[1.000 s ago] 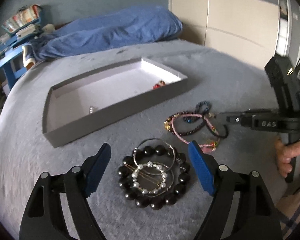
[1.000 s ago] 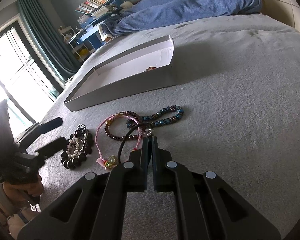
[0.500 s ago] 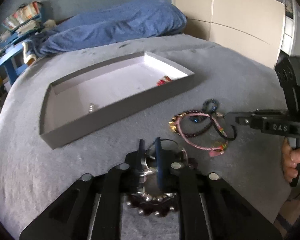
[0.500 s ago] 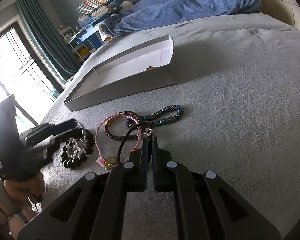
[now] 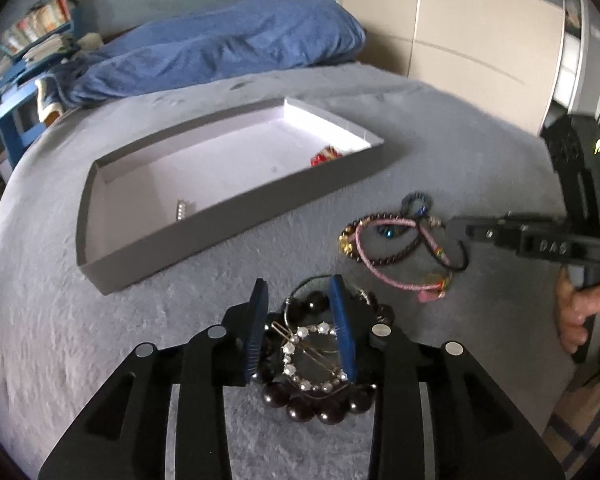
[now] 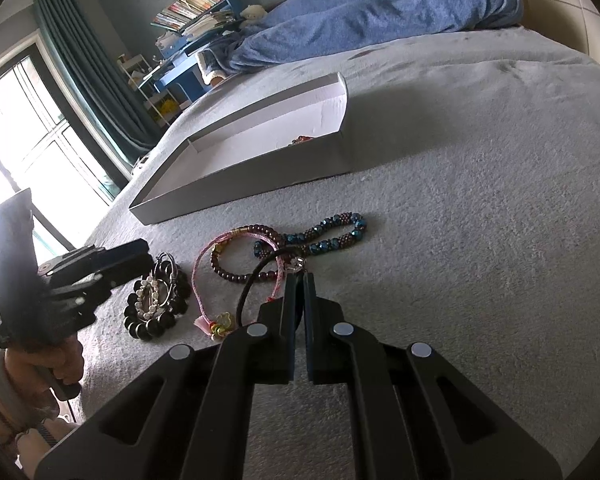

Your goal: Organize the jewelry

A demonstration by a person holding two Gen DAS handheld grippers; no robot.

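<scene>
Blue-padded left gripper (image 5: pixel 298 304) jaws part-open, straddling the black bead bracelet (image 5: pixel 314 404).

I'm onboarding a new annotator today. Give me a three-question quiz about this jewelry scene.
1. True or false: the gray tray holds nothing.
2. Which pile does the left gripper straddle? A) black bead bracelet stack B) pink cord bracelet tangle C) blue pillow
3. Fill in: the right gripper is ___ on a black hair tie.

Key: 1 false, a small red piece and a silver piece lie inside; 2 A; 3 shut.
</scene>
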